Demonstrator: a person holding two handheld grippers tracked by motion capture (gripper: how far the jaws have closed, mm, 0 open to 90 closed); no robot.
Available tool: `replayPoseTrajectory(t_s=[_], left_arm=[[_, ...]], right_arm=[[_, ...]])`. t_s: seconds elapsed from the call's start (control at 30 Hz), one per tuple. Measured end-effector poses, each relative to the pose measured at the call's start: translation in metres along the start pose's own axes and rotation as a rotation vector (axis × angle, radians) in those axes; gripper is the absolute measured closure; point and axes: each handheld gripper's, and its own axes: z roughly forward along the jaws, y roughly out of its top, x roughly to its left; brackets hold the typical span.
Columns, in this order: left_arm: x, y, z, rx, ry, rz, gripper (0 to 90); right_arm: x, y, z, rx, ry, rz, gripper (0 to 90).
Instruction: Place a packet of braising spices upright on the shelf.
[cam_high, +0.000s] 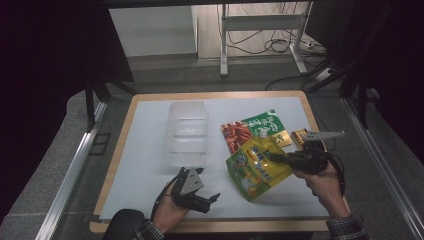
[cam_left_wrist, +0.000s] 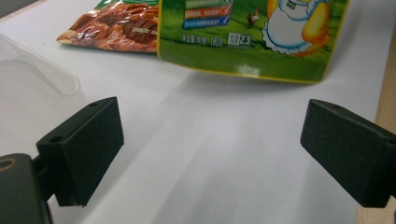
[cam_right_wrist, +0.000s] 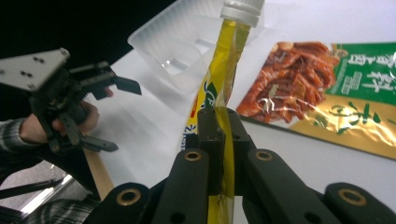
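Right tongs clenched on the edge of a yellow-green spouted pouch. In the right gripper view the pouch's thin edge is pinched between the two black jaws, white cap up at the top. Pouch sits at centre-right of the counter, tilted, its lower corner towards the near edge. Seen from the left gripper view, its bottom edge is clear of the surface, a shadow under it.

Left tongs released, jaws wide apart, nothing between them. They hover over bare white counter at the near side, left of the pouch and apart from it. A hand grips the left gripper from below.

Just beyond the pouch lies a flat snack packet, red picture on the left, green and gold on the right; the pouch overlaps its near edge. A clear plastic tray stands left of the packet, far of the left tongs. A small orange packet lies by the right edge, partly behind the right gripper's grey plate.
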Motion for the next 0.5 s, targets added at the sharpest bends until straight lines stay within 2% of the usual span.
replayPoseTrajectory(t_s=[0.13, 0.33, 0.5], left_arm=[[-0.001, 0.0, -0.001, -0.002, 0.0, 0.003, 5.5], [0.0, -0.001, -0.004, -0.002, 0.007, 0.004, 5.2], [0.001, -0.002, -0.004, 0.004, 0.011, -0.002, 4.1]], right_arm=[[0.002, 0.006, -0.002, -0.019, 0.02, -0.007, 88.8], [0.007, 0.015, -0.002, -0.031, 0.026, -0.023, 88.9], [0.009, 0.021, -0.003, -0.031, 0.009, -0.044, 89.1]])
